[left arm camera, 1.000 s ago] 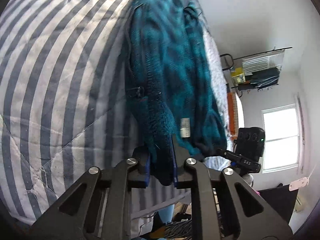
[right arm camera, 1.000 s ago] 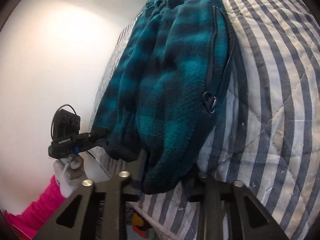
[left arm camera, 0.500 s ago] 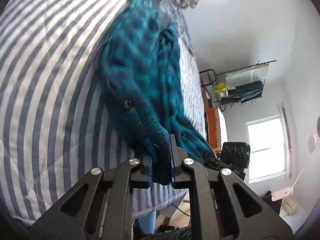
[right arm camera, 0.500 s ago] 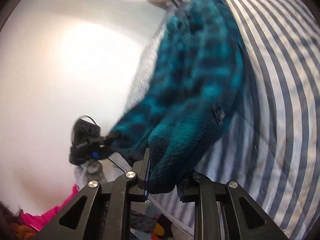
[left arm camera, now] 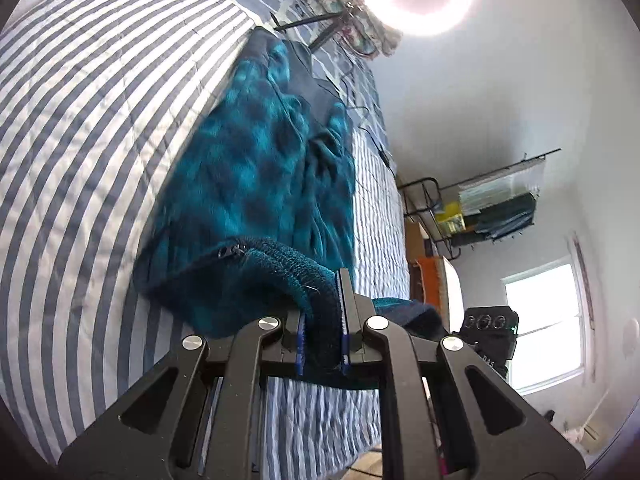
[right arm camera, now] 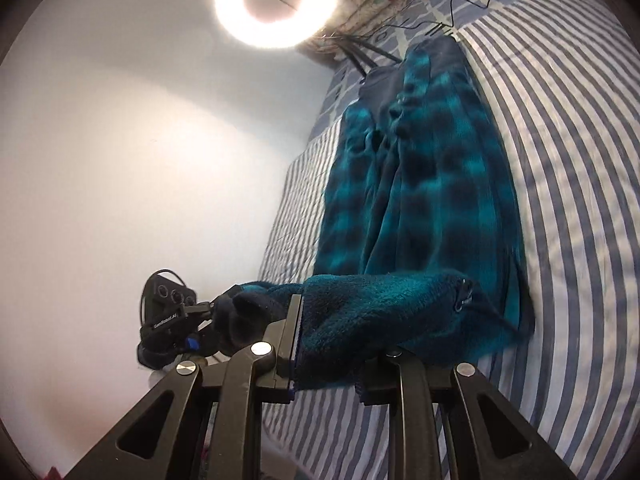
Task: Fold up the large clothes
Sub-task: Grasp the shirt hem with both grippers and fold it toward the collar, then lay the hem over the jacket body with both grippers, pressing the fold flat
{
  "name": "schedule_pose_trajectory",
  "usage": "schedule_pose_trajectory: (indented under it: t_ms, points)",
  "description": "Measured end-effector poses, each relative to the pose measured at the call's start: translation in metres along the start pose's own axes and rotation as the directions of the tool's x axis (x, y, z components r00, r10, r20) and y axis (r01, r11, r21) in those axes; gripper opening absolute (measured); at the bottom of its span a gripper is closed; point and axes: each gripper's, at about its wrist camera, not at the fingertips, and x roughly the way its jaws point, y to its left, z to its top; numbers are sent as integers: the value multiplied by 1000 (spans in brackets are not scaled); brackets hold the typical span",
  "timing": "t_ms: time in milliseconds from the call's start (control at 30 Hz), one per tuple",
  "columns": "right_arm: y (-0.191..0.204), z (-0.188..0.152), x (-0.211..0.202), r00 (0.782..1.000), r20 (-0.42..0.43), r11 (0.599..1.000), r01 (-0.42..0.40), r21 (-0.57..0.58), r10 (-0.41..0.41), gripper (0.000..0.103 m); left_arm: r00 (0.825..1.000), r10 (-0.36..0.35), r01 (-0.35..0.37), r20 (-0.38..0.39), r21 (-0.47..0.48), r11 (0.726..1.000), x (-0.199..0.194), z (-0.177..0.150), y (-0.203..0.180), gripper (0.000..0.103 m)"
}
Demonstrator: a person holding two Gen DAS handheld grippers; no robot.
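Here the left gripper (left arm camera: 322, 320) and right gripper (right arm camera: 326, 356) are both clamped nearly closed on the near hem of the teal fleece jacket (right arm camera: 424, 184), w/ the rest lying along the striped bed's (left arm camera: 80, 160) edge.

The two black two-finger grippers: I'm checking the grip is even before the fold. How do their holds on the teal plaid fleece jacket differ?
The left gripper pinches a narrow, thin roll of the teal plaid fleece jacket; the right gripper clamps a thicker, wider bunch. The left grip sits just past the zipper pull, while fleece hides the right gripper's far finger. Both are shut on the near hem, raised off the striped quilt.
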Motion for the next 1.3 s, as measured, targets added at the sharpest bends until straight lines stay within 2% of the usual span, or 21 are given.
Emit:
schedule_pose_trajectory:
  t_ms: [300, 567, 700, 733, 767, 800, 833, 867, 1000, 1033, 1100, 1133, 1167, 1200, 1267, 1300]
  points:
    - [-34, 40, 38, 998, 12, 994, 56, 93, -58, 19, 997, 79, -79, 6, -43, 996, 44, 29, 25, 10]
    - [-58, 56, 67, 994, -11, 985, 105, 135, -105, 20, 993, 115, -117, -21, -76, 990, 71, 43, 50, 11]
    - [-78, 55, 74, 997, 0, 972, 71, 226, -73, 25, 992, 117, -122, -53, -90, 989, 79, 48, 53, 14]
    - [-82, 55, 73, 998, 7, 967, 52, 249, -56, 33, 992, 110, -116, -59, -100, 988, 79, 49, 54, 15]
    - [-86, 55, 72, 999, 24, 962, 28, 273, -36, 48, 993, 95, -102, -65, -117, 988, 79, 51, 56, 18]
    - [-86, 54, 68, 999, 37, 960, 8, 281, -19, 57, 995, 79, -87, -69, -131, 987, 78, 53, 57, 21]
    - [-86, 54, 64, 998, 55, 958, -23, 286, 7, 72, 995, 70, -80, -73, -140, 987, 78, 55, 57, 22]
    - [-84, 53, 57, 997, 68, 957, -38, 287, 19, 79, 995, 61, -73, -80, -148, 986, 77, 57, 57, 23]
    - [-79, 54, 39, 997, 78, 961, -30, 275, 9, 84, 997, 15, -29, -76, -175, 984, 66, 62, 55, 31]
    - [-80, 54, 32, 997, 80, 961, -33, 273, 11, 85, 997, 4, -17, -74, -176, 984, 64, 63, 54, 31]
    - [-78, 53, 20, 996, 87, 966, -15, 259, -8, 82, 997, -23, 9, -73, -185, 983, 61, 64, 53, 40]
    - [-75, 51, 13, 996, 90, 972, 3, 237, -25, 77, 997, -33, 19, -70, -191, 981, 59, 64, 53, 42]
    - [-68, 50, 8, 995, 96, 979, 17, 201, -37, 70, 996, -49, 34, -68, -199, 979, 59, 63, 53, 54]
    - [-62, 49, 3, 994, 97, 986, 25, 163, -41, 66, 997, -48, 36, -58, -203, 978, 57, 63, 52, 60]
    - [-39, 45, 6, 996, 72, 997, 39, 61, -43, 52, 999, -36, 28, -39, -196, 980, 54, 64, 48, 60]
    - [-23, 42, 10, 997, 49, 999, 53, -8, -52, 49, 999, -35, 28, -37, -185, 982, 52, 66, 45, 60]
